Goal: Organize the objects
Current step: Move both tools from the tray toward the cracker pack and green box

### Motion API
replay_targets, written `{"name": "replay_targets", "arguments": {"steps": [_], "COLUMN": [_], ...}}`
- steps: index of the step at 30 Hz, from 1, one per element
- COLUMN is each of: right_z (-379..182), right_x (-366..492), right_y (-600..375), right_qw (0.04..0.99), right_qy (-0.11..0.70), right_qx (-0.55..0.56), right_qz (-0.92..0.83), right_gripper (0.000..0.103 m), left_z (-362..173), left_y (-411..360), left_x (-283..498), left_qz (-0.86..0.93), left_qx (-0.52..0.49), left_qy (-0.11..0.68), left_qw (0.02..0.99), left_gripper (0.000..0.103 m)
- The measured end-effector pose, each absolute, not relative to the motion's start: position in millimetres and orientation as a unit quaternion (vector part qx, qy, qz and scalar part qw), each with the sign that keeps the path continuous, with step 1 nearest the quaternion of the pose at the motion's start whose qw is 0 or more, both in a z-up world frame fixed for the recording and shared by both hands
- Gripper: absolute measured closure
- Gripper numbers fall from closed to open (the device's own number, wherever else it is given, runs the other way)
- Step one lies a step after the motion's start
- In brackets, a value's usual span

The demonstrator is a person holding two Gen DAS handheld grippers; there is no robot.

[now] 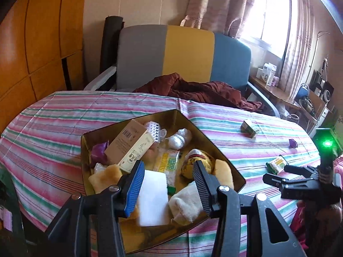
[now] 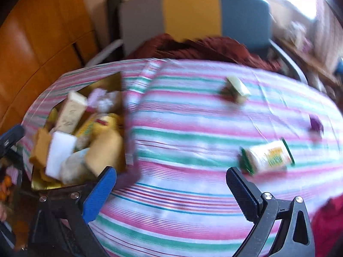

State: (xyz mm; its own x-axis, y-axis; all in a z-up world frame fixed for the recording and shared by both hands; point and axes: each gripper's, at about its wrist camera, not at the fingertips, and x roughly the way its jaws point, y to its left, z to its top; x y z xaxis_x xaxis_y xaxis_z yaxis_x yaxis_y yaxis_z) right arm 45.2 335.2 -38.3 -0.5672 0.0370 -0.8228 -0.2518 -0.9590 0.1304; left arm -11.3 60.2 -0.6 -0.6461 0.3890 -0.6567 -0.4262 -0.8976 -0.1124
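Tin (image 1: pixel 137 115) sits crammed; both grippers (image 1: pixel 168 171) (image 2: pixel 171 184) gape empty, green packet (image 2: pixel 270 156) near right.

Gray, yellow & blue fabric chair (image 1: pixel 184 53) stands behind the counter, w/ a crumpled dark-red cloth (image 1: pixel 197 90) on its seat. Orange wood-panel wall (image 1: pixel 38 42) at left. Pink patterned curtains (image 1: pixel 214 2) frame a bright window (image 1: pixel 272 10) at right; small white boxes (image 1: pixel 268 73) on a wooden side shelf (image 1: pixel 276 94) below it.
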Motion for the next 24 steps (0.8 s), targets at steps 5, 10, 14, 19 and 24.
{"name": "replay_targets", "arguments": {"steps": [5,10,14,19,24], "right_z": [-52.8,-70.4,-87.3,-103.2,-106.8], "right_x": [61.3,64.8,54.0,29.3,1.8], "right_y": [403.1,463.7,497.2,508.3,492.7], "right_qw": [0.151,0.212,0.244,0.257,0.214], "right_qy": [0.218,0.302,0.35,0.334,0.253], "right_qx": [-0.475,-0.484,-0.479,-0.491,-0.512], "right_qz": [0.839,0.794,0.767,0.762,0.792], "right_gripper": [0.0,0.0,0.0,0.0,0.011], "left_z": [2.5,1.4,1.3,3.5,3.9], "left_y": [65.5,75.6,85.5,95.1,109.7], "left_x": [-12.4,-13.7,-14.3,-15.6,-20.4], "left_qz": [0.905,0.9,0.896,0.892,0.887], "left_qx": [-0.353,-0.356,-0.357,-0.355,-0.36], "left_qy": [0.022,0.024,0.03,0.037,0.045], "left_qw": [0.238,0.251,0.263,0.277,0.286], "left_gripper": [0.055,0.055,0.055,0.055,0.055]}}
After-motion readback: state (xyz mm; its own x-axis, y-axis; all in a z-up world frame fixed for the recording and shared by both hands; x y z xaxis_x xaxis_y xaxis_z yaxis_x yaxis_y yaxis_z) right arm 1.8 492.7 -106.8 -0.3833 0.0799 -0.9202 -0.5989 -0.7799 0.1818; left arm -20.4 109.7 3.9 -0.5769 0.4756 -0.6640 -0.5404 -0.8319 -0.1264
